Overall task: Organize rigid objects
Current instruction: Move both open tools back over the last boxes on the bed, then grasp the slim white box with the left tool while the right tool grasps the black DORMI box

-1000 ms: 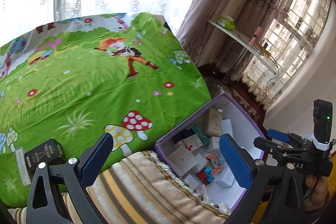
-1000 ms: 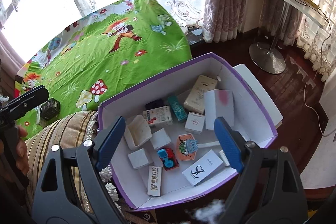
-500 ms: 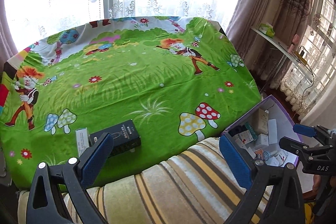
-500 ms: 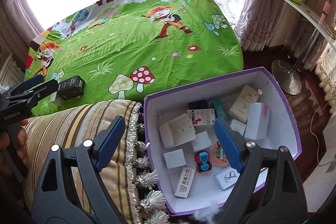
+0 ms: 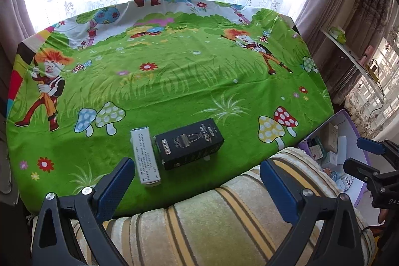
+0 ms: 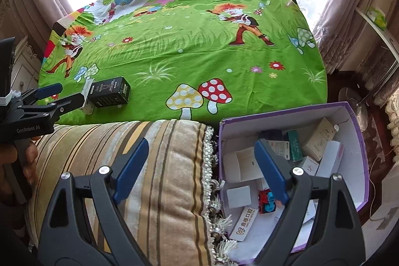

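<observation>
A black carton (image 5: 189, 143) lies on the green cartoon cloth (image 5: 174, 81), with a slim white carton (image 5: 144, 156) touching its left side. My left gripper (image 5: 197, 181) hangs open just short of them, over a striped cushion (image 5: 212, 223), nothing between its fingers. The right wrist view shows the same black carton (image 6: 109, 91), the white carton (image 6: 87, 89) and the left gripper (image 6: 59, 96) beside them. My right gripper (image 6: 202, 166) is open and empty, straddling the cushion's fringe and the purple box (image 6: 286, 114).
The purple box, white inside, holds several small cartons and a red and blue toy car (image 6: 266, 198). It stands off the cloth's near right corner (image 5: 349, 121). A hand (image 6: 27, 158) grips the left tool. Curtains, a window and a wall shelf (image 6: 374, 16) lie beyond.
Both views have swung left. The black and white cartons have come from the left edge to the middle of the left view. The purple box has slid right in both views.
</observation>
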A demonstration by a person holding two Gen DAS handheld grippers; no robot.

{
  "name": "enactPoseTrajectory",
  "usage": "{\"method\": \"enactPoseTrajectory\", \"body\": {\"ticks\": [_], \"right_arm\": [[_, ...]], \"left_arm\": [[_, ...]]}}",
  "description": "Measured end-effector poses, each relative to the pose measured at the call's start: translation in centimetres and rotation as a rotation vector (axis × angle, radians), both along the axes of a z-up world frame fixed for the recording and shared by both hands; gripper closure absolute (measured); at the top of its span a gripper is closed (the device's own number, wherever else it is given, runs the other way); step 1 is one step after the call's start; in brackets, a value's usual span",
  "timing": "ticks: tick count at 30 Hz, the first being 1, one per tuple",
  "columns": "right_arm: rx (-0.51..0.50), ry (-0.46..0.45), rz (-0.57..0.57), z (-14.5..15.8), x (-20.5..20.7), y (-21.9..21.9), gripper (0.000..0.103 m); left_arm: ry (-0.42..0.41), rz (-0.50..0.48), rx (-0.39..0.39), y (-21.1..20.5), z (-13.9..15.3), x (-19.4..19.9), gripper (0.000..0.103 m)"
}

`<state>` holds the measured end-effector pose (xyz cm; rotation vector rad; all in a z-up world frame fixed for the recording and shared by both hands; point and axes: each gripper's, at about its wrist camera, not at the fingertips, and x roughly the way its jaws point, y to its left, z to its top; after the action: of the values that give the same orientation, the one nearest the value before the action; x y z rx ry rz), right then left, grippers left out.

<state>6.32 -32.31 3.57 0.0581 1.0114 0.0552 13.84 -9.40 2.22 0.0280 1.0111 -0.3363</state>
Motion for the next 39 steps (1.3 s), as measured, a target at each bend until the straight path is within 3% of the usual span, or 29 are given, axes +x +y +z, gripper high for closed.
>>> {"method": "enactPoseTrajectory", "body": {"ticks": [6, 9, 15, 20, 23, 28, 29, 39], "right_arm": [[-0.001, 0.015, 0.09, -0.2, 2.1, 3.2, 0.015], [0.0, 0.026, 0.139, -0.5, 3.1, 5.1, 0.015], [-0.01, 0.047, 0.223, -0.9, 4.6, 8.5, 0.014], [-0.011, 0.068, 0.253, -1.4, 5.9, 10.3, 0.014], [-0.009, 0.083, 0.274, -1.8, 6.5, 11.6, 0.014], [0.005, 0.106, 0.291, -2.5, 7.6, 13.4, 0.014], [0.012, 0.114, 0.29, -2.7, 7.8, 13.7, 0.014], [0.094, 0.171, 0.19, -4.9, 10.8, 16.2, 0.01]], "left_arm": [[0.129, 0.042, -0.005, 3.8, -2.8, 1.6, 0.021], [0.159, 0.039, -0.001, 4.3, -3.6, 2.3, 0.022], [0.214, -0.005, 0.081, 3.9, -5.6, 3.4, 0.034], [0.214, -0.005, 0.086, 4.0, -6.3, 4.3, 0.039], [0.21, 0.014, 0.091, 4.5, -6.5, 5.0, 0.051], [0.222, 0.026, 0.034, 5.5, -6.9, 5.8, 0.069], [0.22, 0.031, 0.033, 5.6, -7.0, 5.8, 0.078], [0.144, 0.154, -0.057, 8.7, -5.7, 5.0, 0.078]]}}
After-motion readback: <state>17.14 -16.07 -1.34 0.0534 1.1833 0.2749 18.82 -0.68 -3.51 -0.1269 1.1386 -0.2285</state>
